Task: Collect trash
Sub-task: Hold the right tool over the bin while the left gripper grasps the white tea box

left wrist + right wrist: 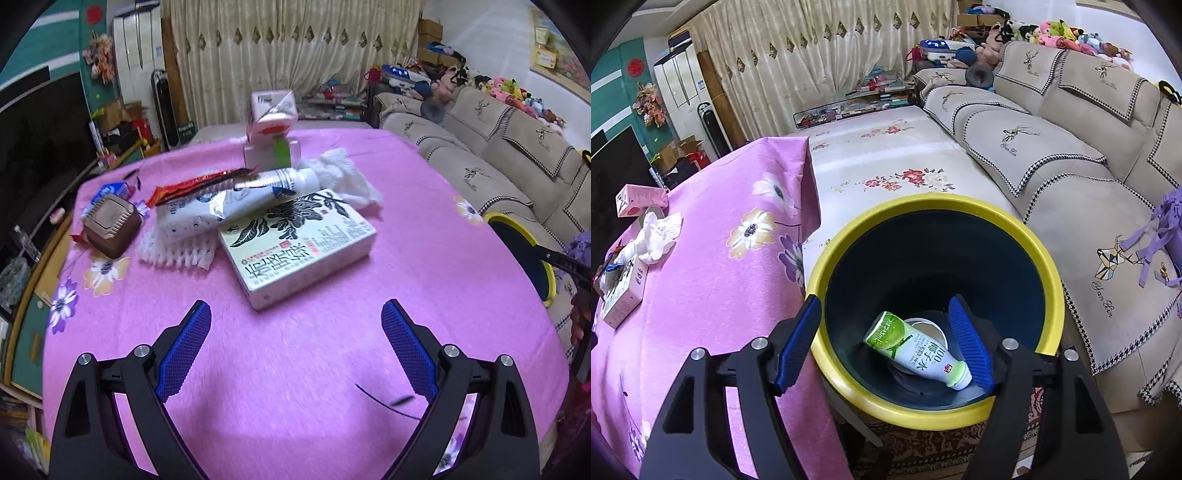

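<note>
Left gripper is hovering over the pink tablecloth, jaws apart and empty; right gripper is hanging spread over the yellow-rimmed bin, where a green bottle is lying; the nearest trash, a flat box, is probably light and stiff, best pinched across its narrow edges; the tissue behind is soft.

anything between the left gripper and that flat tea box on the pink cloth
Nothing visible. The left gripper is open and faces the tea box across bare pink tablecloth. The white tube overlaps only the box's far corner, away from the gripper.
</note>
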Tool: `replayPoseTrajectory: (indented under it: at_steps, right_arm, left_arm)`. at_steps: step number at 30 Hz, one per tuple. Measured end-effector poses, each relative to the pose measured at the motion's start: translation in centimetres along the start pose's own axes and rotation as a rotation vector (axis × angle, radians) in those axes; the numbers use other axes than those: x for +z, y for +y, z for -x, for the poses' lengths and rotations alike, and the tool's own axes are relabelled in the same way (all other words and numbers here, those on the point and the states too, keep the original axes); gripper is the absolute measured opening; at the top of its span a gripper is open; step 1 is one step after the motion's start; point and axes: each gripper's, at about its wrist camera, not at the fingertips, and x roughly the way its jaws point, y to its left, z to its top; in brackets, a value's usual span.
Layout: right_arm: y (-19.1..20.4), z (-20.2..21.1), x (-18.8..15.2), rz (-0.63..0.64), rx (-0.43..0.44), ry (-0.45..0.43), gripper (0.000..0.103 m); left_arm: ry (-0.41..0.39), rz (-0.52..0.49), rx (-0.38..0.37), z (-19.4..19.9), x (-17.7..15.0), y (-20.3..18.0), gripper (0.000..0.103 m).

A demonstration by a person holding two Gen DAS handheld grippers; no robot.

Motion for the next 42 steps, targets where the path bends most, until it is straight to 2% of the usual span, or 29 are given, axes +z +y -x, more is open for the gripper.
replayPoseTrajectory:
  at_steps: [9, 15, 18, 23, 25, 29, 34, 42]
  right_arm:
    - [0.6, -0.6, 0.3, 0.009, 0.002, 0.010, 0.069]
    - [0.6, -0.5, 0.3, 0.008, 0.006, 0.009, 0.069]
    - [0.5, -0.3, 0.2, 0.004, 0.011, 0.007, 0.070]
    - [0.3, -0.1, 0.1, 0.001, 0.015, 0.005, 0.070]
    - [0.1, 0.0, 0.2, -0.002, 0.015, 0.005, 0.070]
    - [-0.4, 0.2, 0.2, -0.011, 0.015, 0.001, 0.071]
    - [-0.6, -0.1, 0.0, -0.019, 0.017, 0.005, 0.072]
    - [-0.4, -0.8, -0.1, -0.014, 0.019, 0.021, 0.072]
  left_arm:
    - [0.106, 0.031, -0.091, -4.6, 1.2, 0.8, 0.092]
    - [0.089, -0.038, -0.126, -4.9, 1.5, -1.3, 0.092]
    - [0.088, -0.079, -0.185, -4.5, 1.5, -3.1, 0.092]
    - [0.056, -0.217, -0.364, -2.2, 1.2, -7.2, 0.092]
    - [0.037, -0.234, -0.351, -1.5, 1.4, -7.6, 0.092]
    - [0.013, -0.169, -0.270, -1.7, 2.9, -5.4, 0.092]
    - [0.033, -0.136, -0.194, -3.6, 3.6, -2.7, 0.092]
    - [0.045, -0.141, -0.169, -6.2, 4.1, -1.8, 0.092]
